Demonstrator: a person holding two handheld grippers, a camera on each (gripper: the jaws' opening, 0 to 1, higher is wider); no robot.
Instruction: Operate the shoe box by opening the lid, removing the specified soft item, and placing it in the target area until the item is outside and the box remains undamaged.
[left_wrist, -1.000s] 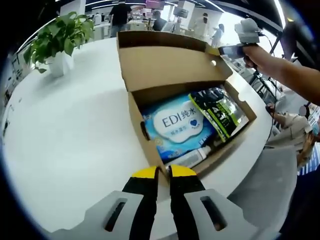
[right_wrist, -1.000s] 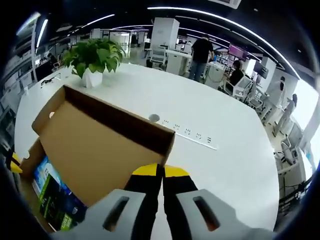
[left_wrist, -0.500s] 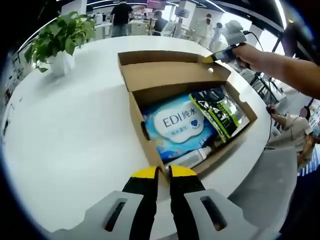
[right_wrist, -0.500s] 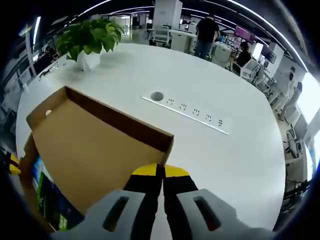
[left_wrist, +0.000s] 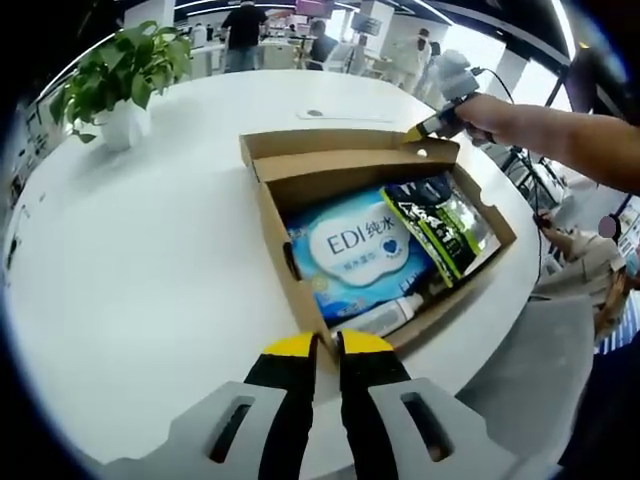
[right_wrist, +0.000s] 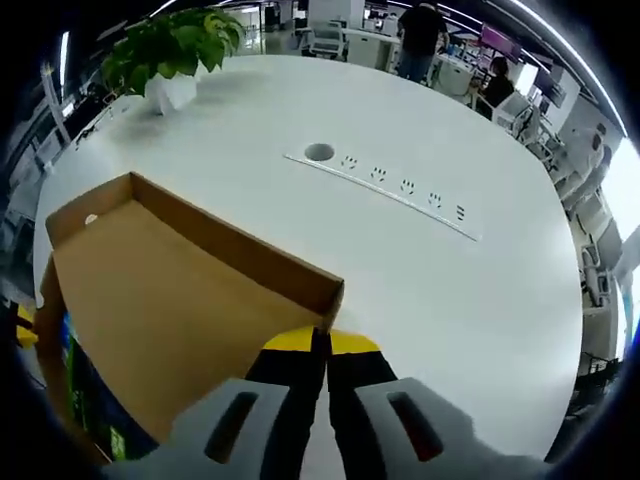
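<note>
1. The lid (left_wrist: 345, 160) of the shoe box (left_wrist: 300, 290) has dropped a good way in the last second: it stood nearly upright behind the box, and now it lies folded far back, close to flat over the white table (left_wrist: 150, 260)

2. The right gripper (right_wrist: 321, 345) is what carried it down; its yellow-tipped jaws are pressed together on the lid's far corner rim, with the brown underside of the lid spreading out ahead and to its left. From the other side, that gripper (left_wrist: 428, 124) shows at the lid's far right corner, a person's hand behind it

3. The left gripper (left_wrist: 328, 345) has stayed put, jaws shut and pinching the near wall of the box right at their tips, steadying it

4. Just beyond the left gripper's tips the box interior is fully exposed: a blue-and-white wet-wipe pack (left_wrist: 355, 250) lies flat in the middle, a dark green-printed pouch (left_wrist: 438, 225) beside it to the right, a white tube (left_wrist: 385, 315) along the near wall

5. I'd say the opening step is all but done and the cardboard looks uncreased; the soft pack is not yet out, so the next move calls for letting go of the lid and reaching in

6. A potted plant (left_wrist: 118, 75) stands well off to the left
</note>
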